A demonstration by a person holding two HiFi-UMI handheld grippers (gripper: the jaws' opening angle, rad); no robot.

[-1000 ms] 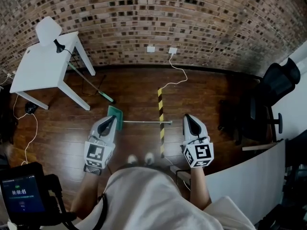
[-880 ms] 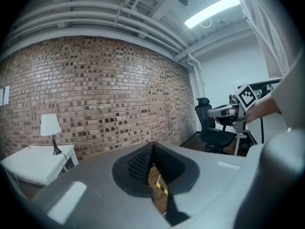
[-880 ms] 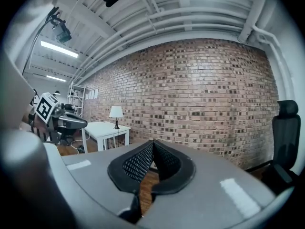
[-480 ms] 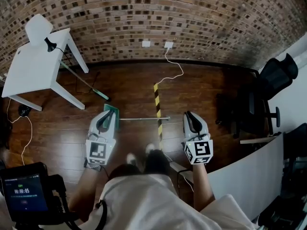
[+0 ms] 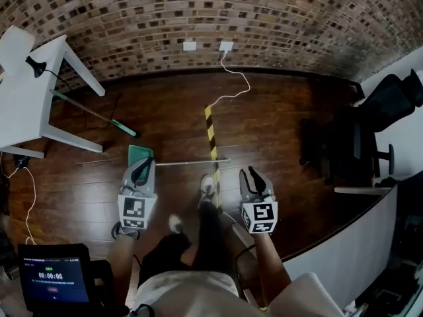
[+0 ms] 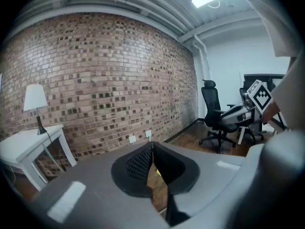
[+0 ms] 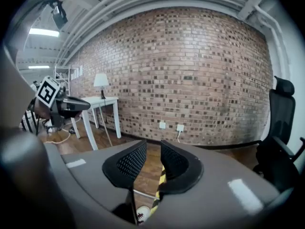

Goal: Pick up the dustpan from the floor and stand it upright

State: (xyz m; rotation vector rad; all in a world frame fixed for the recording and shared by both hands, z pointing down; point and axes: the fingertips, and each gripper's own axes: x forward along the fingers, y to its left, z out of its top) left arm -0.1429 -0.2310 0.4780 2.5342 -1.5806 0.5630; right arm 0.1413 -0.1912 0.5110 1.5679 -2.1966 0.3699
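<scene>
While the green dustpan [image 5: 136, 153] is lying flat on the wooden floor [image 5: 165, 111], its metal handle [image 5: 192, 162] is crossing the yellow-black tape strip [image 5: 210, 127]. The left tongs [image 5: 145, 162] are overlapping the pan's near edge, pressed together and empty. The right tongs [image 5: 250, 172] are opening on nothing, near the handle's end. Bare boards are lying open toward the brick wall [image 5: 264, 18]. The timer screen [image 5: 53, 277] is reading 00:00:06.

Left claw [image 5: 142, 170] closed; right claw [image 5: 252, 179] opening (empty).

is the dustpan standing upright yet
No, the dustpan lies flat on the floor, its long handle stretched out level.
</scene>
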